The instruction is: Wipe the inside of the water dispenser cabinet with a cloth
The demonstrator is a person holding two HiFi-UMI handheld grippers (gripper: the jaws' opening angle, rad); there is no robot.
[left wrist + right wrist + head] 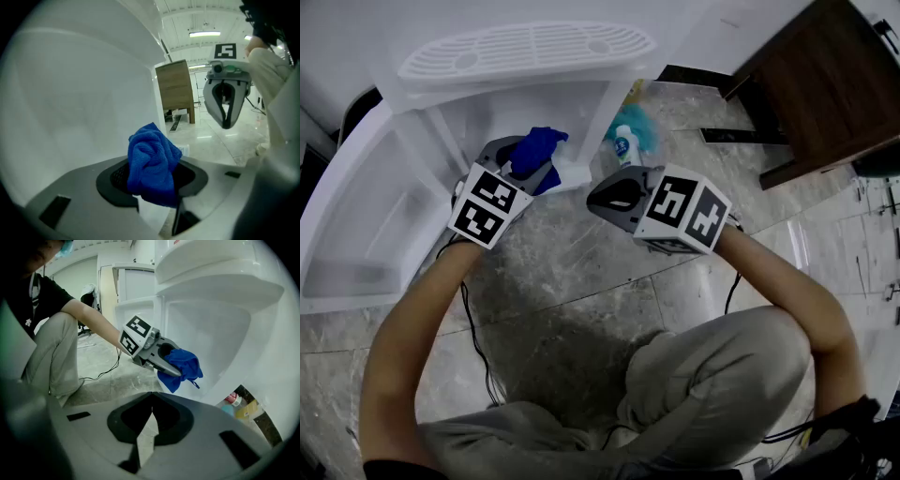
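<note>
The white water dispenser (pixel 525 56) stands with its lower cabinet (pixel 459 127) open and the door (pixel 356 216) swung out to the left. My left gripper (pixel 549 171) is shut on a bunched blue cloth (pixel 534 150) and holds it at the cabinet's opening, close to the white inner wall (pixel 79 93). In the left gripper view the cloth (pixel 152 161) bulges up out of the jaws. My right gripper (pixel 592 199) hovers just right of the left one, shut with nothing between its jaws (pixel 151 416). It looks at the left gripper (pixel 171 369) and cloth (pixel 183 366).
A white and blue bottle (pixel 623 145) stands on the floor at the dispenser's right side, beside teal and yellow items. A brown wooden cabinet (pixel 825 84) stands at the back right. A black cable (pixel 473 328) trails over the marble floor by the person's knees.
</note>
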